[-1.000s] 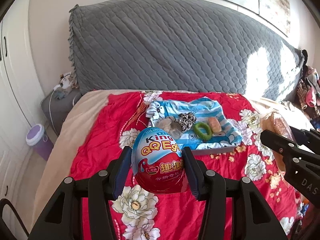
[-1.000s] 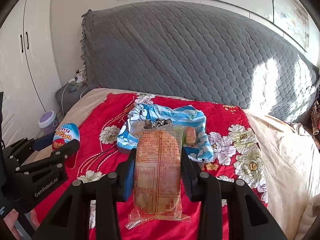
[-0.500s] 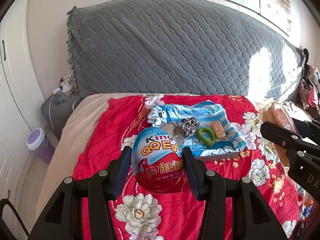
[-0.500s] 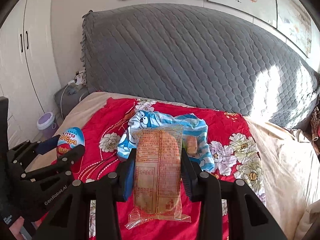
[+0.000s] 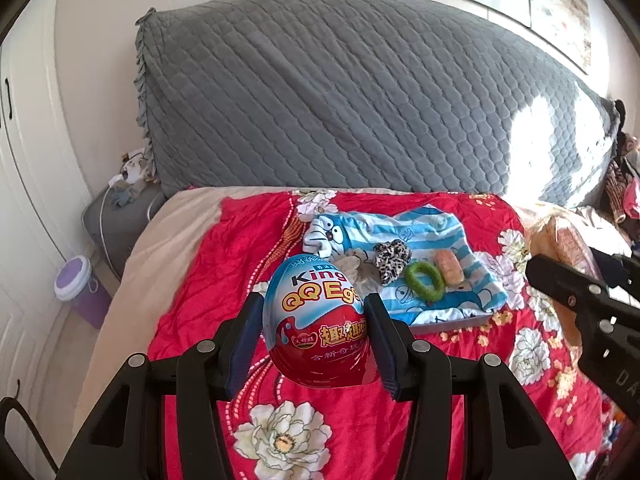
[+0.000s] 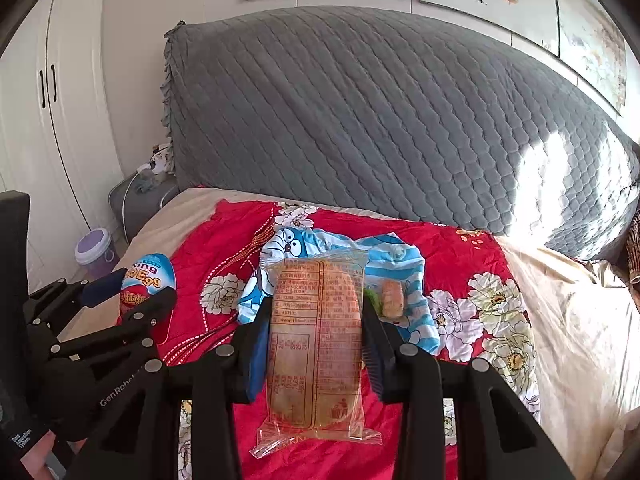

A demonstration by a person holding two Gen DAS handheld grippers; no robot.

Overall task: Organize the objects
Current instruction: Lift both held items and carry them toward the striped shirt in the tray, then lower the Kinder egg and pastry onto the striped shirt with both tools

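My left gripper (image 5: 313, 320) is shut on a red and blue King QQ Egg (image 5: 316, 324), held upright above the red floral bedspread (image 5: 240, 264). My right gripper (image 6: 316, 320) is shut on a clear-wrapped pastry packet (image 6: 316, 340) that hangs between its pads. Ahead lies a tray (image 5: 452, 322) lined with a blue striped cartoon cloth (image 5: 400, 228). On the cloth rest a leopard-print scrunchie (image 5: 392, 258), a green hair tie (image 5: 424, 280) and a small wrapped snack (image 5: 450, 266). The egg (image 6: 148, 292) and the left gripper show at the left of the right wrist view.
A large grey quilted headboard (image 5: 340, 100) rises behind the bed. A grey bedside stand (image 5: 116, 216) and a purple-lidded bin (image 5: 76, 284) stand on the left by white wardrobe doors (image 6: 52, 120). Beige sheet (image 6: 580, 320) lies on the right, with clothes (image 5: 624, 184) piled at the far right.
Both grippers have drawn back from the tray with their loads, so the tray looks smaller and farther. Neither grip has changed.
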